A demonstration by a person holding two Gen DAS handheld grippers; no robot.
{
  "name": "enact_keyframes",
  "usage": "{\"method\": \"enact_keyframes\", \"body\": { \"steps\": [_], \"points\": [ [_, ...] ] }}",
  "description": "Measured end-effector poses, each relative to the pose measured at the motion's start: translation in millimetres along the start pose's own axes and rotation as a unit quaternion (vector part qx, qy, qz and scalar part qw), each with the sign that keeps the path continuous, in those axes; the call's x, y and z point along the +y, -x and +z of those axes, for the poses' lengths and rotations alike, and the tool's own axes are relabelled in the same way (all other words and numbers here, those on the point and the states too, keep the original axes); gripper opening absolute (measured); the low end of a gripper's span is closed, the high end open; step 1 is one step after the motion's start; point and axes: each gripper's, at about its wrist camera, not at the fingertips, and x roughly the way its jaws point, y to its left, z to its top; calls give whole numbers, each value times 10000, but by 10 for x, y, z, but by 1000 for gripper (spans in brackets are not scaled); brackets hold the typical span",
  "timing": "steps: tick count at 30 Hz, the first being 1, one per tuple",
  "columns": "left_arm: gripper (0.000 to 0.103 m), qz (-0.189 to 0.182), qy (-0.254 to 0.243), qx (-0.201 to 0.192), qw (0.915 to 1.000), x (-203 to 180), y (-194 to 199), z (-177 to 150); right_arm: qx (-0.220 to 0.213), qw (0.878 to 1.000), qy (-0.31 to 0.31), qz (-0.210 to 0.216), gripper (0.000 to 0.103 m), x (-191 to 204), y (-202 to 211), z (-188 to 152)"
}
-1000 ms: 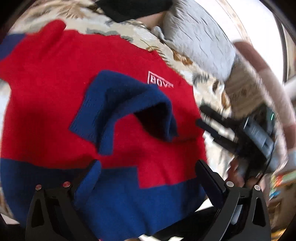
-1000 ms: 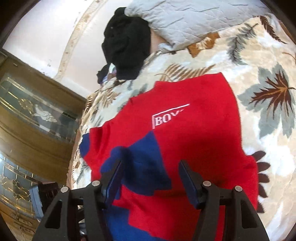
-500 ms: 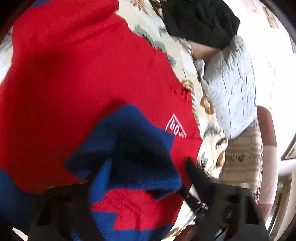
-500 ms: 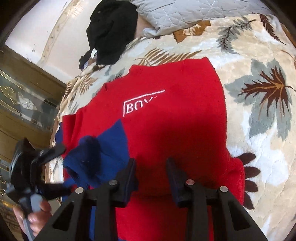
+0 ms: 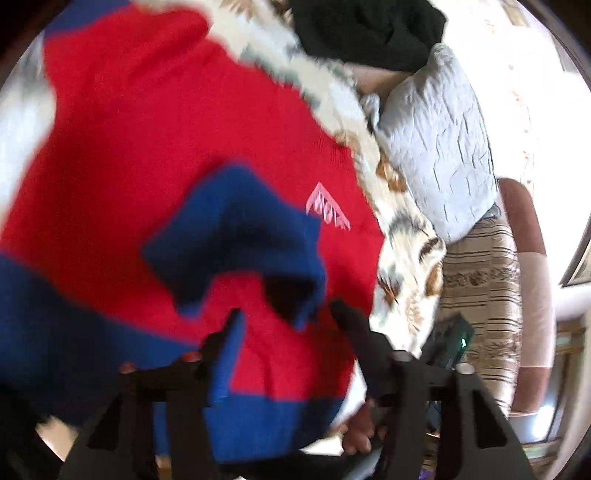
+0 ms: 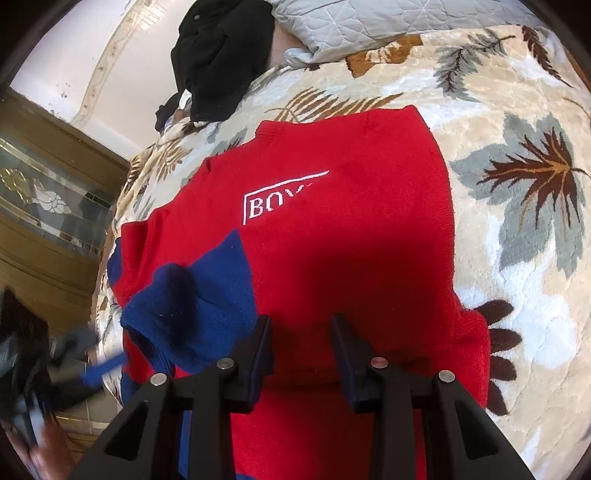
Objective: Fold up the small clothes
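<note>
Left gripper [image 5: 284, 314] hangs over the sweater [image 6: 332, 258] near its hem; jaws have just been closing and opening slightly, now part-open with red knit showing between them, and motion blur keeps us from saying whether the pads press on it. Right gripper [image 6: 301, 339] sits low over the red body, jaws having just narrowed to a small gap; red fabric lies between them, but we cannot tell if it is pinched. The sweater lies flat on the leaf-print blanket [image 6: 517, 206], collar toward the grey pillow [image 6: 369, 22], hem toward us, so its long axis runs away from both grippers. One blue sleeve [image 6: 192, 310] is already folded across the chest, cuff just left of the right gripper. We judge the next fold turns on the hem end; both grippers are about equally near it.
</note>
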Motion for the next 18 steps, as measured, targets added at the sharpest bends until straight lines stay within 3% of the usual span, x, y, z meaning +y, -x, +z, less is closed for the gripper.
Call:
{"method": "enact_keyframes", "body": {
  "steps": [2, 6, 10, 13, 15, 16, 17, 18],
  "points": [
    [72, -174, 334, 75, 9993, 44, -100, -37, 5, 10000, 10, 6, 37, 1, 6, -14],
    [72, -270, 761, -137, 9966, 116, -249, 146, 0, 10000, 40, 58, 37, -14, 31, -46],
    [72, -639, 1191, -490, 9896, 234, -264, 437, 3, 9999, 34, 109, 37, -33, 34, -51],
    [70, -545, 1509, -596, 9852, 359, -264, 592, 8, 9999, 70, 91, 37, -20, 22, -47],
    [57, -587, 1605, -639, 9832, 406, -270, 641, 9, 9999, 98, 75, 37, -8, 11, -42],
    [39, -514, 1499, -682, 9850, 394, -254, 671, 8, 9999, 106, 73, 37, -6, 6, -39],
    [30, -437, 1371, -698, 9871, 373, -230, 702, 5, 9999, 101, 77, 37, -5, 1, -36],
    [27, -396, 1153, -744, 9897, 316, -183, 744, 1, 9999, 87, 84, 37, -7, 0, -34]
  ]
}}
